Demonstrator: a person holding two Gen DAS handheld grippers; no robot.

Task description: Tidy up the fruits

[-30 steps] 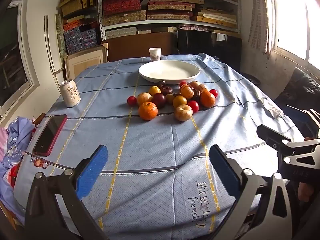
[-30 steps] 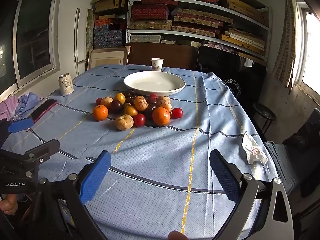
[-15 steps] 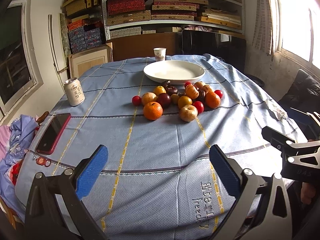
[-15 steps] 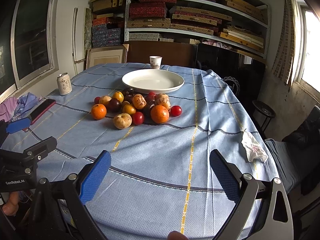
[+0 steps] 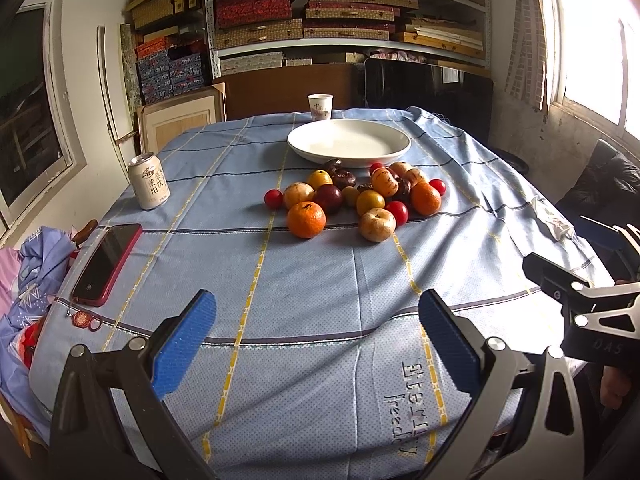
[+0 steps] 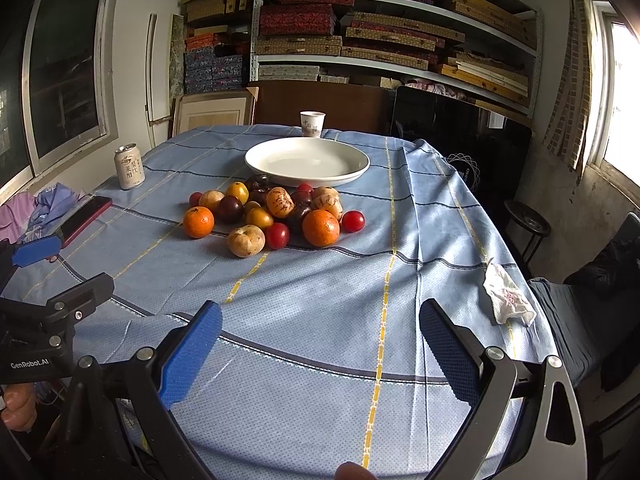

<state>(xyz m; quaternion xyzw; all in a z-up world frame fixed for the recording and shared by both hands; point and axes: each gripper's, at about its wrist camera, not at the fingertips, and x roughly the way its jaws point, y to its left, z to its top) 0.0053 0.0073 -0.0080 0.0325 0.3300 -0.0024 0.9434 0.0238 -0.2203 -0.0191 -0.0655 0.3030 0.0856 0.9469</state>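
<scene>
Fruit pile loose on the cloth, plate bare, both tools released.

The fruit pile [image 5: 352, 200] sits mid-table, touching the near rim of the white plate [image 5: 348, 156] at its 12 o'clock; nothing is sorted yet. Over the last second you have edged both views closer, so the pile looms larger. Your left gripper [image 5: 316, 344] and right gripper [image 6: 320, 352] hang spread wide, holding nothing, well short of the fruit. The can [image 5: 149, 186] stands at 9 o'clock.
</scene>
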